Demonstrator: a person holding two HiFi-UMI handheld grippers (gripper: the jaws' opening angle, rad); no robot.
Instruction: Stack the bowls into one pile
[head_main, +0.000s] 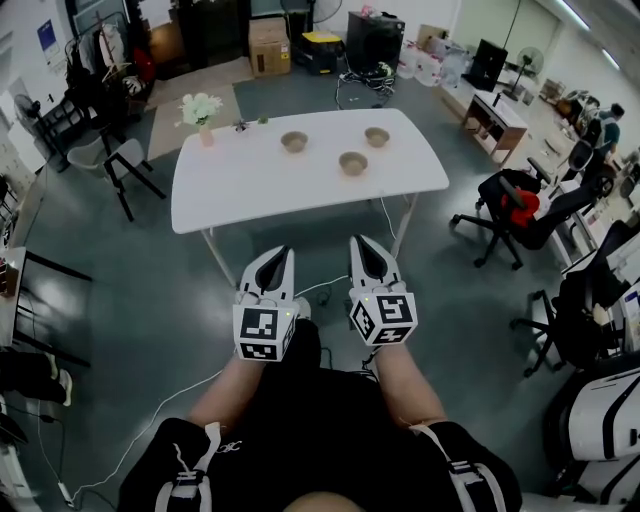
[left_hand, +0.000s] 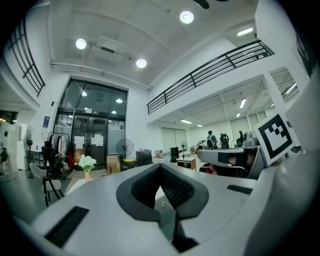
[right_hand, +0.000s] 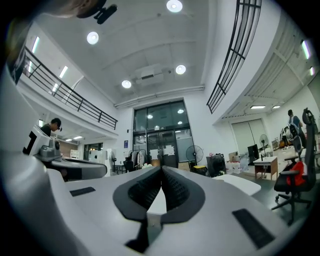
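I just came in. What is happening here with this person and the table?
A person stands a little away from the white table, holding a gripper in each hand. The left gripper and the right gripper are both shut, hold nothing and point toward the table. Three bowls sit apart on it, left, right and nearer; none is stacked yet. A vase of flowers stands at the far left corner.

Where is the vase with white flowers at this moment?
In the head view, the vase with white flowers stands at the far left corner of the white table, left of the nearest bowl.
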